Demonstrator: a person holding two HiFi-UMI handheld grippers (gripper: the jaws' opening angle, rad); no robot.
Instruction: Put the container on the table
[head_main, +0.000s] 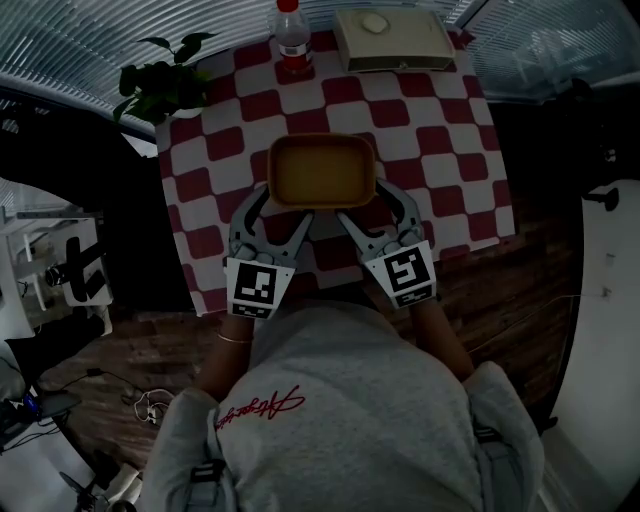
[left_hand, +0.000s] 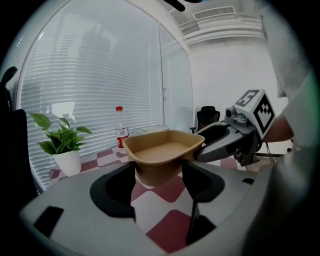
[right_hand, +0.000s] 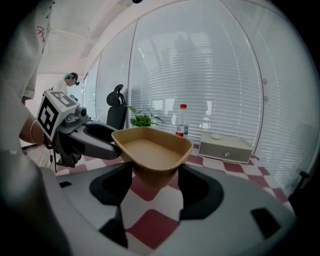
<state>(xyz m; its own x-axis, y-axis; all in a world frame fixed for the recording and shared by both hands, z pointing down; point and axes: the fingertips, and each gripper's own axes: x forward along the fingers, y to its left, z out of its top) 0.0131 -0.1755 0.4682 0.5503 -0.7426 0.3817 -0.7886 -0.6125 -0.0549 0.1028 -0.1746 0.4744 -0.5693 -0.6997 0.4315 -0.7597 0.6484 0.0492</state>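
Note:
A tan, rounded rectangular container (head_main: 320, 170) hangs over the middle of the red-and-white checked table (head_main: 440, 150), empty inside. My left gripper (head_main: 283, 208) grips its near left corner and my right gripper (head_main: 362, 208) grips its near right corner. In the left gripper view the container (left_hand: 162, 149) sits between the dark jaws of my left gripper (left_hand: 159, 175), with the right gripper (left_hand: 225, 141) clamped on its far rim. In the right gripper view my right gripper (right_hand: 154, 180) closes round the container (right_hand: 152, 149), and the left gripper (right_hand: 85, 137) holds the opposite rim. The container appears slightly above the cloth.
A water bottle (head_main: 291, 40) with a red label stands at the table's far edge, beside a white box (head_main: 392, 40). A potted plant (head_main: 165, 80) stands at the far left corner. An office chair (right_hand: 116, 107) and a distant person (right_hand: 70, 80) are beyond the table.

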